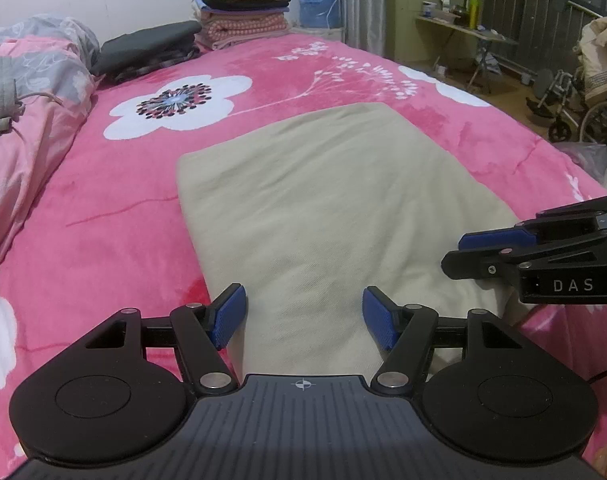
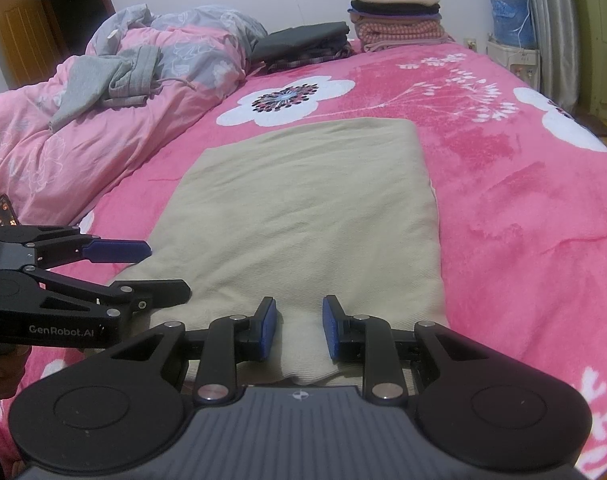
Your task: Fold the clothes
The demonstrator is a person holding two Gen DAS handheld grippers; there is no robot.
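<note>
A beige garment (image 1: 327,200) (image 2: 303,208) lies folded into a flat rectangle on the pink flowered bedspread (image 1: 103,200) (image 2: 523,220). My left gripper (image 1: 303,316) (image 2: 167,272) hovers open over the garment's near left corner, with only flat cloth showing under its blue pads (image 1: 227,316). At the near right part of the same edge is my right gripper (image 2: 299,328) (image 1: 453,254). Its jaws stand a narrow gap apart, and cloth shows below the gap without being visibly pinched. The garment's near edge is hidden under both grippers.
A tall stack of folded clothes (image 1: 239,4) (image 2: 395,4) and a dark folded pile (image 1: 147,46) sit at the bed's far end. A crumpled pink-and-grey quilt with a grey garment (image 2: 115,72) fills the left side. A wheelchair (image 1: 575,112) and a table (image 1: 463,28) stand beyond the right edge.
</note>
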